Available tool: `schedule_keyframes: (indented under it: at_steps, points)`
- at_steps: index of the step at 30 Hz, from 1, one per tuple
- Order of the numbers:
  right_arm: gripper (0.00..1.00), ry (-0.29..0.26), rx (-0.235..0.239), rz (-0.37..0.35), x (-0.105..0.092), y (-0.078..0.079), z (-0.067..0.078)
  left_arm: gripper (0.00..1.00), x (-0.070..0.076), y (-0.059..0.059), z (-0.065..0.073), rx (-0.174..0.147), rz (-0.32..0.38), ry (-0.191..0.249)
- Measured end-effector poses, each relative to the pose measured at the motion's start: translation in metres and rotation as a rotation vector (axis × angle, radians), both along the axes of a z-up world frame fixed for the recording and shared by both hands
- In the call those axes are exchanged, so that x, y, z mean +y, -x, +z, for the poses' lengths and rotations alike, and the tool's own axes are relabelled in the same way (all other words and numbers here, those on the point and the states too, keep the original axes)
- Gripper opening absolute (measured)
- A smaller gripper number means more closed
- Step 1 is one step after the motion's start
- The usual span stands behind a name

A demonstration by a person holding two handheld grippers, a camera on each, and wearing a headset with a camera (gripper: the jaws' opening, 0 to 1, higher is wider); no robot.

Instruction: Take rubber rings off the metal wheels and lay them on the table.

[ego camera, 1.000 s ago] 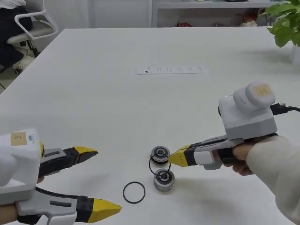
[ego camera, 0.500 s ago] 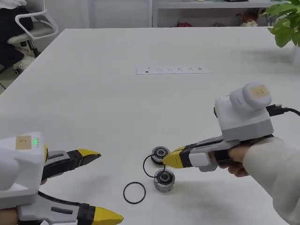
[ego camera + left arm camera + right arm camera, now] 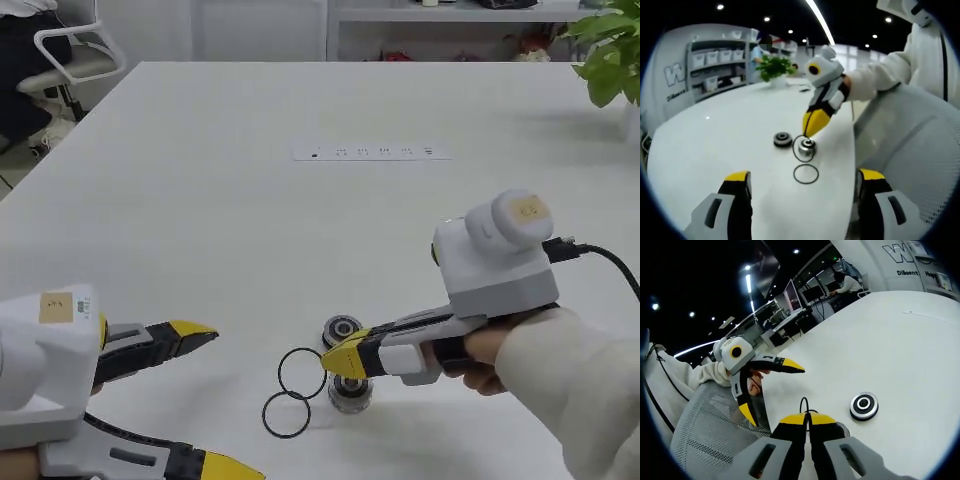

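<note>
My right gripper (image 3: 332, 360) is shut on a black rubber ring (image 3: 300, 372), which hangs just left of the near metal wheel (image 3: 348, 392). The jaws partly cover that wheel. The far wheel (image 3: 342, 329) lies just behind it, with a dark band around its rim. Another ring (image 3: 287, 413) lies flat on the white table (image 3: 250, 220). My left gripper (image 3: 225, 400) stands open at the lower left, apart from everything. In the left gripper view the loose ring (image 3: 806, 174) lies ahead of the open jaws. The right gripper view shows the held ring (image 3: 803, 402) edge-on and the far wheel (image 3: 863, 406).
A white power strip (image 3: 370, 152) lies flat at mid-table. A green plant (image 3: 605, 50) stands at the far right corner. An office chair (image 3: 60, 60) is beyond the table's left edge. Bare tabletop stretches around the wheels.
My right gripper has moved left with the ring, which has come away from the near wheel and hangs free. The left gripper has sunk slightly.
</note>
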State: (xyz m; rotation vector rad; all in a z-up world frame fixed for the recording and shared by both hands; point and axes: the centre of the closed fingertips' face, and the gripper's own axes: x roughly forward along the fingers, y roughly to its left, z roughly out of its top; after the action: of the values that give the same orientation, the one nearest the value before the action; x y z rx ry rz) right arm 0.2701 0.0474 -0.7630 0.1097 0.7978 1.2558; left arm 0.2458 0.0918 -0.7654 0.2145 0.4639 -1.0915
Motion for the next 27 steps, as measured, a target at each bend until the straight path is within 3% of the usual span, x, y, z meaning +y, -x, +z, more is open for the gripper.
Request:
schedule_keyframes:
  at_steps: [18,27]
  points:
    - [0.0,0.076,0.041,0.11,0.01,0.028,-0.026,0.89,-0.003,0.005,-0.004,0.01,-0.033,-0.019]
    - [0.0,0.127,0.008,0.134,0.009,0.031,-0.036,0.88,-0.003,0.006,-0.005,0.014,-0.036,-0.022]
